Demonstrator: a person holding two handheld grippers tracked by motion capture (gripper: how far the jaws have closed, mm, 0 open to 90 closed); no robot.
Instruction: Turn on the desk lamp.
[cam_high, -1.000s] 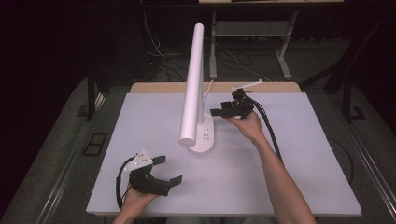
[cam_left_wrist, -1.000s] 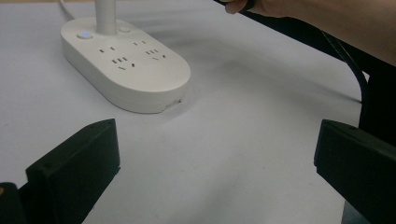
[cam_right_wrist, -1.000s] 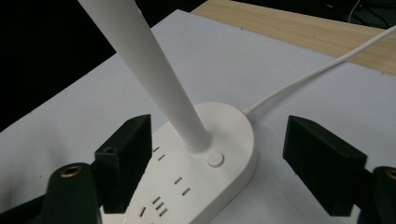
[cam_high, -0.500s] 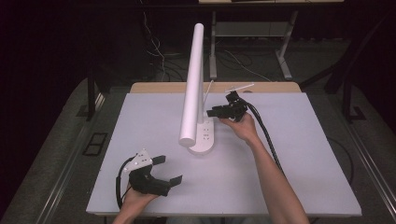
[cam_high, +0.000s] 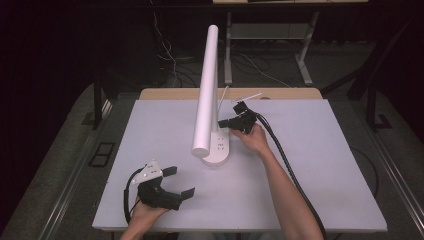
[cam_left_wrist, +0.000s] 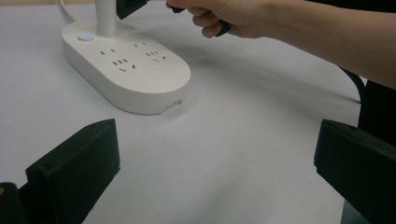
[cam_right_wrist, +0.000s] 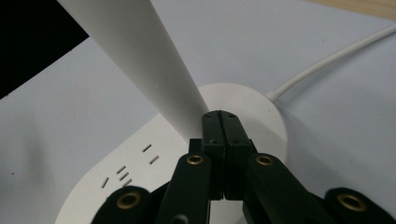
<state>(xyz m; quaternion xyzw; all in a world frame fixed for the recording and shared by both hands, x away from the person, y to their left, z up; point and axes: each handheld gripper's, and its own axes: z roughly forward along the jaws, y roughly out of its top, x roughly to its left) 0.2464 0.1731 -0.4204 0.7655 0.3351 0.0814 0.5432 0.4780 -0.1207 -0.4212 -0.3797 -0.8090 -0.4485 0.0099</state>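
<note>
Two grippers work over a white table. Near its middle stands the desk lamp, its tall tube rising from an oval socket base with a corded rear. The right gripper, jaws pressed together on nothing, has its tips right at the foot of the tube. It looks about to press the small power button, which calls for a short, aimed push. The left gripper rests spread wide, well apart near the front edge.
</note>
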